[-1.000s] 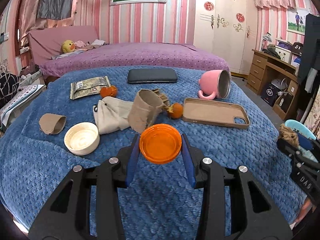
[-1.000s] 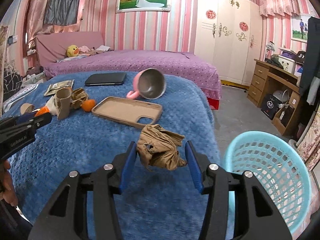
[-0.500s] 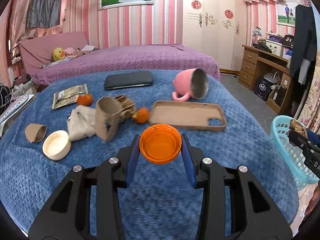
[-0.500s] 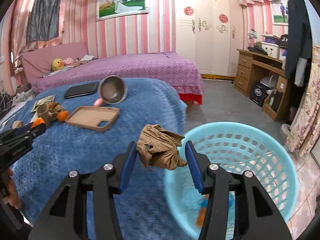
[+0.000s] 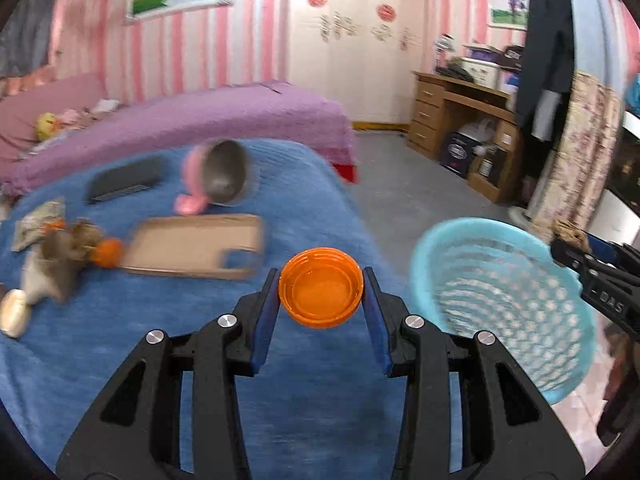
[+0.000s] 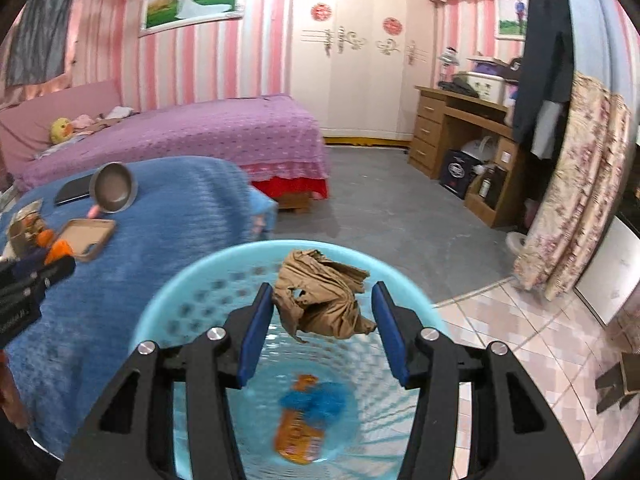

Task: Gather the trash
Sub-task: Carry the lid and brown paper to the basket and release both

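Note:
My left gripper (image 5: 321, 300) is shut on an orange plastic lid (image 5: 321, 288) and holds it above the right edge of the blue bed cover (image 5: 120, 360), left of the light blue trash basket (image 5: 500, 300). My right gripper (image 6: 323, 322) is shut on a crumpled brown paper wad (image 6: 320, 298) and holds it over the open basket (image 6: 188, 292). An orange wrapper (image 6: 298, 440) and a blue scrap (image 6: 316, 400) lie at the basket's bottom. The right gripper also shows in the left wrist view (image 5: 572, 240), above the basket's far rim.
On the bed cover lie a tan phone case (image 5: 196, 246), a tipped pink mug (image 5: 216, 176), a dark phone (image 5: 124, 178), a white lid (image 5: 14, 312), a cardboard tube, small oranges and wrappers (image 5: 68, 244). A purple bed (image 6: 180, 132) and a wooden desk (image 6: 460, 120) stand behind. Tiled floor (image 6: 520, 340) lies right of the basket.
Both grippers have swung right toward the basket. The right gripper with the paper wad now hangs over the basket's middle; the left gripper with the orange lid has come to the bed's right edge.

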